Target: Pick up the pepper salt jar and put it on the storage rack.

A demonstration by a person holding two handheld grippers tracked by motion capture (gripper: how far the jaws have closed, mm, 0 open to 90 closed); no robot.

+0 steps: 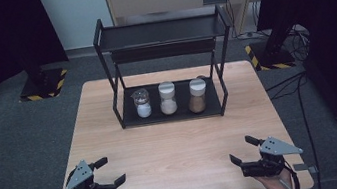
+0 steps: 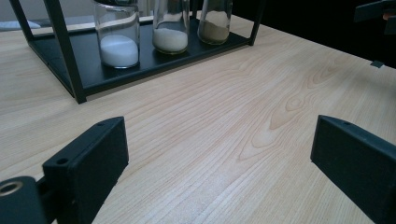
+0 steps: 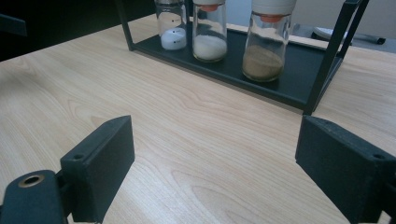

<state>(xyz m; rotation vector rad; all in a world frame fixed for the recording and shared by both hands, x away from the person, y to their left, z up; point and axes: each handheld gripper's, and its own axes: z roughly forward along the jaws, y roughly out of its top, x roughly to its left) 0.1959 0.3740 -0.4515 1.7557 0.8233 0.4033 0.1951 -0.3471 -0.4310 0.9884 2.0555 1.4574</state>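
From the high view, a light wooden table (image 1: 174, 149) carries a black two-tier metal rack (image 1: 164, 64) at its far middle, and on the rack's bottom shelf three glass jars stand upright in a row: a clear-lidded jar of white powder (image 1: 142, 103) at the left, a white-capped jar of pale granules (image 1: 167, 98) in the middle, and a white-capped jar of brown spice (image 1: 197, 95) at the right, each just beside the next. Near the front edge the left gripper (image 1: 110, 171) rests at the table's left corner in the person's hand, its jaws spread wide with nothing between them, and the right gripper (image 1: 242, 150) sits at the right corner, likewise spread and empty; both are well apart from the rack. In the left gripper view, the left gripper (image 2: 219, 154) shows its two black jaws parted over bare wood grain, with the rack (image 2: 70, 60) ahead and the jar of white powder (image 2: 118, 39) nearest, then the jar of pale granules (image 2: 170, 30) and the jar of brown spice (image 2: 215, 23). In the right gripper view, the right gripper (image 3: 215, 161) also stands agape above the tabletop, and the jar of brown spice (image 3: 266, 46) is closest, the jar of pale granules (image 3: 209, 35) and the jar of white powder (image 3: 172, 28) farther along the shelf.
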